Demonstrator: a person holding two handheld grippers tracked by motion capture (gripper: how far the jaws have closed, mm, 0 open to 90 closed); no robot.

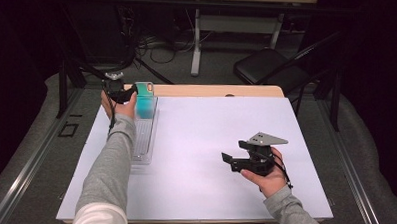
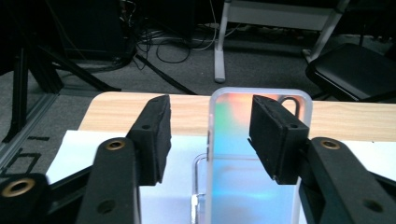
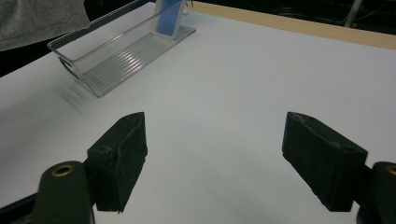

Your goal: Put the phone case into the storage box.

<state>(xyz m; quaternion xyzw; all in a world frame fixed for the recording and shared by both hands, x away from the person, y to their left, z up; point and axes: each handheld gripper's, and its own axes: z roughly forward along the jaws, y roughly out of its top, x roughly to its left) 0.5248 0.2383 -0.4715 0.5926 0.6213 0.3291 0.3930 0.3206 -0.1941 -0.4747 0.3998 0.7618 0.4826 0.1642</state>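
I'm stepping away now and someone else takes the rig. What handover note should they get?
Left tongs: open around the phone case, pads apart from it.
Right tongs: open, holding nothing, over bare white table.
Things: the iridescent phone case stands on end at the far end of the clear tray, at the table's left side.
Done: case looks set in the tray.
Left: probably draw the left tongs back without tipping the case; check it stays put.

A white sheet [image 1: 210,152] is covering most of the bench [image 1: 217,90], leaving its wooden far edge bare. Beyond that edge, a black chair [image 1: 268,69] and tangled cables [image 1: 159,45] are sitting on the floor.
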